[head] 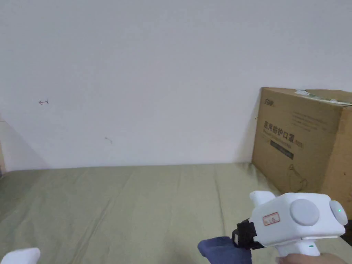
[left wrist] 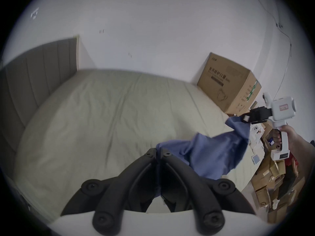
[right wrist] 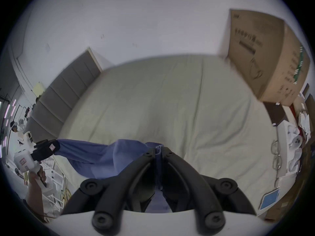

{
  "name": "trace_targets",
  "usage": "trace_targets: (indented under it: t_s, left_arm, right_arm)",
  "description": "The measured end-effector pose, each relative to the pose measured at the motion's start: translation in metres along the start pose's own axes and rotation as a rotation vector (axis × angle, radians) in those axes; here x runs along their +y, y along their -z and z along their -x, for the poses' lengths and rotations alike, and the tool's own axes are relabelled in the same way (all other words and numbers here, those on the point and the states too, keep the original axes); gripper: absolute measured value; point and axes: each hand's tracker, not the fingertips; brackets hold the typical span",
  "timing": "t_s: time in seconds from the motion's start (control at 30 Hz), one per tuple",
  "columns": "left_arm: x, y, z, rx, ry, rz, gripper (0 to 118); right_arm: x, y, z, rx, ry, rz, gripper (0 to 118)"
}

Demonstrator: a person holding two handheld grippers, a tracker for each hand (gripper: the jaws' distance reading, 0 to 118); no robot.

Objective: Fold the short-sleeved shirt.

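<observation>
A blue short-sleeved shirt (left wrist: 209,152) hangs stretched in the air between my two grippers, above the near part of a bed with a pale green sheet (left wrist: 110,120). My left gripper (left wrist: 158,152) is shut on one end of the shirt (right wrist: 102,156). My right gripper (right wrist: 158,150) is shut on the other end, cloth pinched between its black jaws. In the head view the right gripper (head: 237,239) sits low right with a bit of blue shirt (head: 220,249) at its tip; the white body of the left gripper (head: 20,256) peeks in at the bottom left corner.
A large cardboard box (head: 302,144) stands on the bed's far right corner against the white wall. A grey padded headboard (left wrist: 34,79) closes the bed's left side. Boxes and clutter (left wrist: 272,180) crowd the floor to the right of the bed.
</observation>
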Motion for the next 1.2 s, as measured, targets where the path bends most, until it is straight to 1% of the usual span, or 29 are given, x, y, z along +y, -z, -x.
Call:
trace_targets:
  t_s: [0.07, 0.1, 0.13, 0.17, 0.2, 0.23, 0.27, 0.37, 0.47, 0.5, 0.63, 0.7, 0.77, 0.87, 0.93, 1.03, 1.2]
  left_arm:
    - [0.031, -0.023, -0.004, 0.009, 0.017, -0.052, 3]
    - [0.048, -0.035, -0.005, 0.009, 0.019, -0.085, 3]
    - [0.063, -0.045, -0.006, 0.003, 0.021, -0.111, 3]
    - [0.076, -0.053, -0.007, -0.006, 0.018, -0.139, 3]
    - [0.09, -0.063, -0.009, -0.002, 0.018, -0.165, 3]
    - [0.1, -0.07, -0.013, 0.008, 0.023, -0.183, 3]
    - [0.112, -0.076, -0.017, 0.016, 0.03, -0.217, 3]
    - [0.142, -0.092, -0.025, 0.054, 0.049, -0.273, 3]
    - [0.168, -0.104, -0.026, 0.065, 0.013, -0.314, 3]
    - [0.177, -0.106, -0.027, 0.071, 0.006, -0.327, 3]
    - [0.206, -0.113, -0.029, 0.084, -0.004, -0.382, 3]
    - [0.219, -0.112, -0.031, 0.09, -0.011, -0.393, 3]
    - [0.233, -0.105, -0.033, 0.107, 0.002, -0.399, 3]
    - [0.252, -0.092, -0.034, 0.126, 0.008, -0.416, 3]
    - [0.267, -0.082, -0.032, 0.13, -0.01, -0.426, 3]
    - [0.284, -0.063, -0.028, 0.144, -0.022, -0.445, 3]
    - [0.322, -0.033, -0.028, 0.171, 0.02, -0.477, 3]
  right_arm:
    - [0.012, -0.041, -0.004, 0.003, 0.003, -0.059, 5]
    - [0.024, -0.061, 0.002, -0.111, -0.012, -0.127, 5]
    - [0.031, -0.077, 0.004, -0.108, -0.013, -0.146, 5]
    - [0.036, -0.09, 0.007, -0.133, -0.014, -0.179, 5]
    - [0.043, -0.104, 0.009, -0.139, -0.016, -0.208, 5]
    - [0.047, -0.113, 0.013, -0.082, 0.008, -0.228, 5]
    - [0.054, -0.126, 0.014, -0.082, 0.015, -0.258, 5]
    - [0.072, -0.151, 0.016, -0.098, 0.014, -0.3, 5]
    - [0.086, -0.168, 0.015, -0.128, 0.013, -0.347, 5]
    - [0.089, -0.174, 0.02, -0.141, 0.009, -0.368, 5]
    - [0.112, -0.182, 0.023, -0.138, 0.031, -0.39, 5]
    - [0.125, -0.184, 0.026, -0.14, 0.024, -0.403, 5]
    - [0.143, -0.18, 0.029, -0.173, -0.006, -0.423, 5]
    - [0.175, -0.173, 0.036, -0.21, -0.024, -0.454, 5]
    - [0.197, -0.167, 0.038, -0.256, -0.053, -0.477, 5]
    - [0.227, -0.16, 0.041, -0.291, -0.088, -0.507, 5]
    - [0.281, -0.157, 0.048, -0.388, -0.158, -0.572, 5]
